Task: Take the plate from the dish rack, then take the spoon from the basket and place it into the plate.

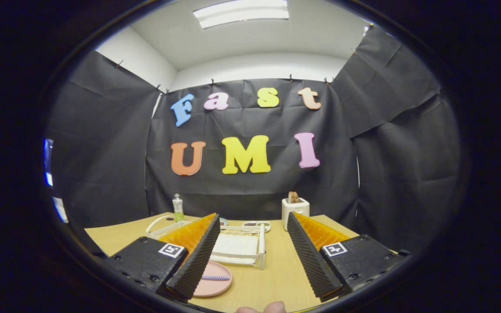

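You are holding the gripper (250, 256) back over the near part of the wooden table (276, 278), its fingers spread wide apart and grasping nothing. The pink plate (215, 278) is lying flat on the table at about seven o'clock from the gap between the fingers, partly hidden behind the left finger. On it a spoon (215, 277) is lying across the middle; its handle looks patterned, though the bowl end is tucked behind the finger and you cannot make it out.

Beyond the plate, toward twelve o'clock, the white dish rack (244, 245) is sitting with no plate visible in it. Farther back, at about one o'clock, a white basket (295, 209) is standing with something brown poking up from it. A small bottle (178, 208) is standing at eleven o'clock near the booth wall.

Judging by how things are lying, both steps look finished: plate out of the rack, spoon resting in the plate. You appear to be at the close of the task, so the next move is calling for little more than keeping the fingers clear of the plate edge, since the left finger is sitting close in front of it and a careless sweep could nudge it.
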The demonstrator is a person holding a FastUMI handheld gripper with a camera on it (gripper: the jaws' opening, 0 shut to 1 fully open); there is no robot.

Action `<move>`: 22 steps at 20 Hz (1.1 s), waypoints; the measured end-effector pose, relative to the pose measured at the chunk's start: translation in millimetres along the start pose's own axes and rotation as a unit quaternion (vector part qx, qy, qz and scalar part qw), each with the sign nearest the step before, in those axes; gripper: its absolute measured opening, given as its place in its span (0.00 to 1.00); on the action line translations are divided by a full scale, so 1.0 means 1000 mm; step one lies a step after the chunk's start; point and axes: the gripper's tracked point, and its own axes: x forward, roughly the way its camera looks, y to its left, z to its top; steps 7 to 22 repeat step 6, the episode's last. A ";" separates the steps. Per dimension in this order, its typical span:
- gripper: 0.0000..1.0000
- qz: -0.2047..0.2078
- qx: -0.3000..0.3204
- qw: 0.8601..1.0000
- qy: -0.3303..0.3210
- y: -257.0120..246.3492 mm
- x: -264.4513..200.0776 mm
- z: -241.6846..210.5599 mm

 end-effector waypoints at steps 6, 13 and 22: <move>0.99 0.002 -0.002 1.000 0.003 0.011 0.004 0.002; 0.99 0.002 -0.002 1.000 0.003 0.011 0.004 0.002; 0.99 0.002 -0.002 1.000 0.003 0.011 0.004 0.002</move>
